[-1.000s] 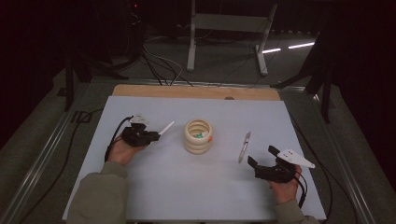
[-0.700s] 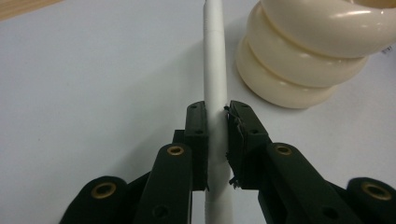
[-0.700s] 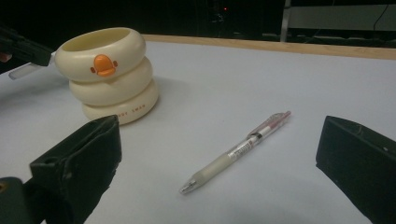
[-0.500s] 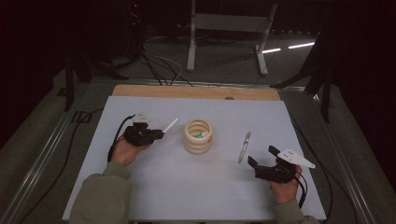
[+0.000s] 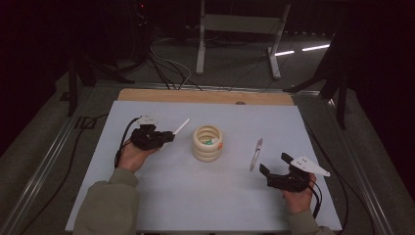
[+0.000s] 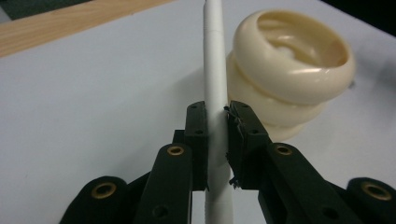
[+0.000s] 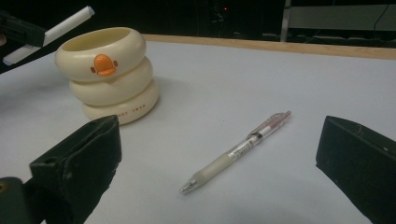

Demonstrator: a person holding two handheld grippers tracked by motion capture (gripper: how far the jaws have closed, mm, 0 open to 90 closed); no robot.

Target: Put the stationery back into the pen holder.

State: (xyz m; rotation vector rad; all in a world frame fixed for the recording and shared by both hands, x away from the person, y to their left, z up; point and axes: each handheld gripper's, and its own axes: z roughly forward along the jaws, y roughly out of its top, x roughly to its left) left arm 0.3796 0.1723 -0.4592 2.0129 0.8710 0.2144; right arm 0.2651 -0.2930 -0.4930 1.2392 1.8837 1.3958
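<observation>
The white pen (image 6: 215, 74), clamped between the left gripper's (image 5: 164, 138) fingers (image 6: 196, 140), had crept a little closer to the cream holder (image 5: 207, 143) over the last second, its tip now nearly at the rim, so insertion looked close. The holder held something green, too small to identify. A clear pen (image 7: 236, 152) lay on the worktop (image 5: 195, 196) before the right gripper (image 5: 274, 165), fingers spread.

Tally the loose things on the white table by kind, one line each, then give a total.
Pens: 2, a white pen clamped in the left claw and a clear pen lying on the table in front of the open right claw.
Cream ringed holders: 1, the holder with an orange duck bill.
Total: 3
</observation>
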